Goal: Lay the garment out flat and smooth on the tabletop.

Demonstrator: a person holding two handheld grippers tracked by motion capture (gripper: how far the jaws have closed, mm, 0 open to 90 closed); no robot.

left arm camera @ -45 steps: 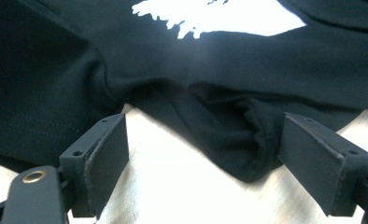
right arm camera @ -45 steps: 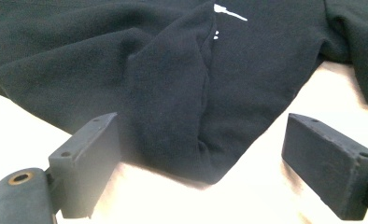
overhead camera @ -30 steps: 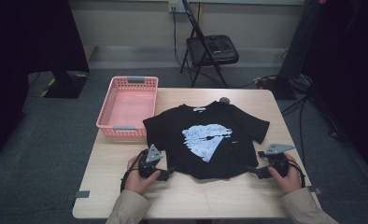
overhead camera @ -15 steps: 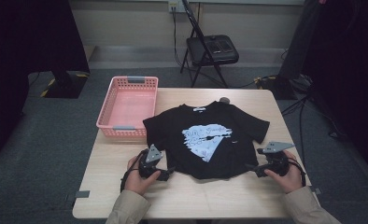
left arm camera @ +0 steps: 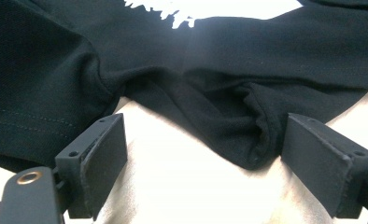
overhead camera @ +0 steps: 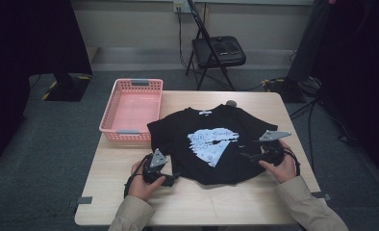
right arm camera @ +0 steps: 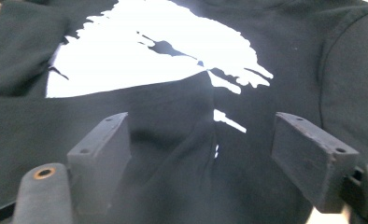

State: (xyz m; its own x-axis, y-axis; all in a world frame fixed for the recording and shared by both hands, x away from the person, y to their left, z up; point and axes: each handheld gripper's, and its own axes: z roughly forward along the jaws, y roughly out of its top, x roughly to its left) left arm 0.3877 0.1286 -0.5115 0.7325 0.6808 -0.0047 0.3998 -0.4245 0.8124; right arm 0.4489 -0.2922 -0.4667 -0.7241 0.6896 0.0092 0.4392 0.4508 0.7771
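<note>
Left hand-held gripper [overhead camera: 170, 179]: sitting at the near left corner of the shirt, its jaws standing wide apart in the left gripper view, a bunched fold of hem lying between them and brushing the right-hand jaw, neither jaw pressing on it.
Right hand-held gripper [overhead camera: 245, 155]: hovering over the shirt's right side in the high view, jaws spread wide but having just been closing a little; in the right gripper view a raised ridge of black cloth is standing between them, not pinched.
Black cotton T-shirt with a white splashed print [overhead camera: 211, 144]: lying spread face up on the middle of the tabletop, collar towards the far edge, hem towards the person.
Light wooden tabletop [overhead camera: 216, 204]: carrying the shirt and the basket.
Pink plastic mesh basket [overhead camera: 111, 115]: resting at the far left corner, just beside the shirt's left sleeve.
Black folding chair [overhead camera: 219, 50]: standing on the floor beyond the tabletop.
</note>
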